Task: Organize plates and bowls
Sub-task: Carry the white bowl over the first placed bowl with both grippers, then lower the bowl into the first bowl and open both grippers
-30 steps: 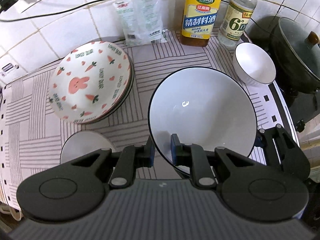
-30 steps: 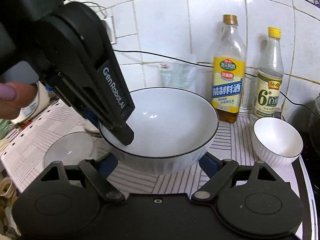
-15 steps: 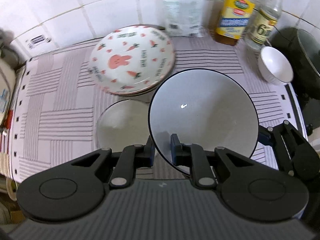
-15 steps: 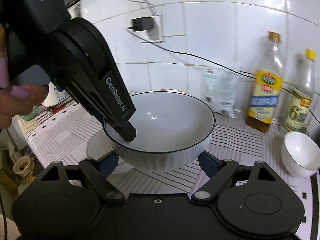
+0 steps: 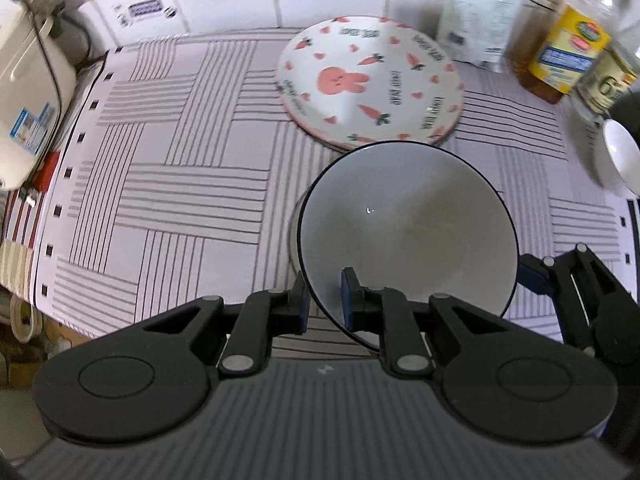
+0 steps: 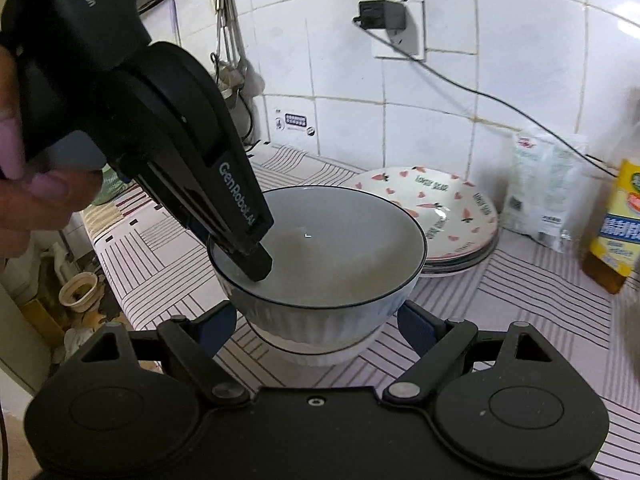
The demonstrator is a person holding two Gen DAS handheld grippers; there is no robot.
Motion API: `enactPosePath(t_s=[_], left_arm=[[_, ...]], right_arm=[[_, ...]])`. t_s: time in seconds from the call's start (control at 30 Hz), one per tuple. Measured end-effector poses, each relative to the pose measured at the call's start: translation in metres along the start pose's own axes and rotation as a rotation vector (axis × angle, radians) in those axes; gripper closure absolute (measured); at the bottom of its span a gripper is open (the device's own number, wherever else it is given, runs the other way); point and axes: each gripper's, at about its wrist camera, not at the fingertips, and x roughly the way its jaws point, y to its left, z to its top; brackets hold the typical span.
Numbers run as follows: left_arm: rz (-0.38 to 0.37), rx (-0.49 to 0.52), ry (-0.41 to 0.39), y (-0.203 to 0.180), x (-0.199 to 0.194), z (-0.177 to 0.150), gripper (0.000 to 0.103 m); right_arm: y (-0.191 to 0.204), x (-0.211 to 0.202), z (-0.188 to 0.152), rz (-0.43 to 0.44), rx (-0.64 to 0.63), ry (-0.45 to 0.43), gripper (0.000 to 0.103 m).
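A: Where is the large bowl (image 5: 408, 232)?
B: Above a smaller bowl (image 6: 316, 350) on the bench (image 5: 168, 184), near the bunny plates (image 5: 370, 80).
A: The tongs?
B: Left tongs (image 5: 323, 300) clamp its rim; right tongs (image 6: 316, 320) straddle it, wide apart.

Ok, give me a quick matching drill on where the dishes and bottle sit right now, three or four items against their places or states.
Things:
1. black-rimmed bowl
2. rabbit-print plate
3. small white bowl
4. yellow-label bottle

Places:
A. far right edge of the mat
B. top of a plate stack
C. rim pinched by the left hand-held gripper
D. standing by the tiled wall

Pairs: 1-C, 2-B, 3-A, 4-D
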Motion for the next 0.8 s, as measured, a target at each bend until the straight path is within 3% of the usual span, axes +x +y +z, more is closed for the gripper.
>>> enactPosePath(t_s=[0.3,0.5,0.8], left_arm=[[0.036,0.018,0.039,0.003,0.018,0.008,0.089],[0.037,0.029,0.063,-0.001,0.029,0.014,0.087],[0.079,0.045,0.1,-0.005,0.041,0.016,0.087]], right_arm=[[0.003,0.023,0.0,0.002,0.002,0.047,0.012],[0.012,0.032,-0.001,-0.081,-0.06,0.063,0.012],[0.012,0.04,-0.004,-0.09,-0.049,0.102,0.012]])
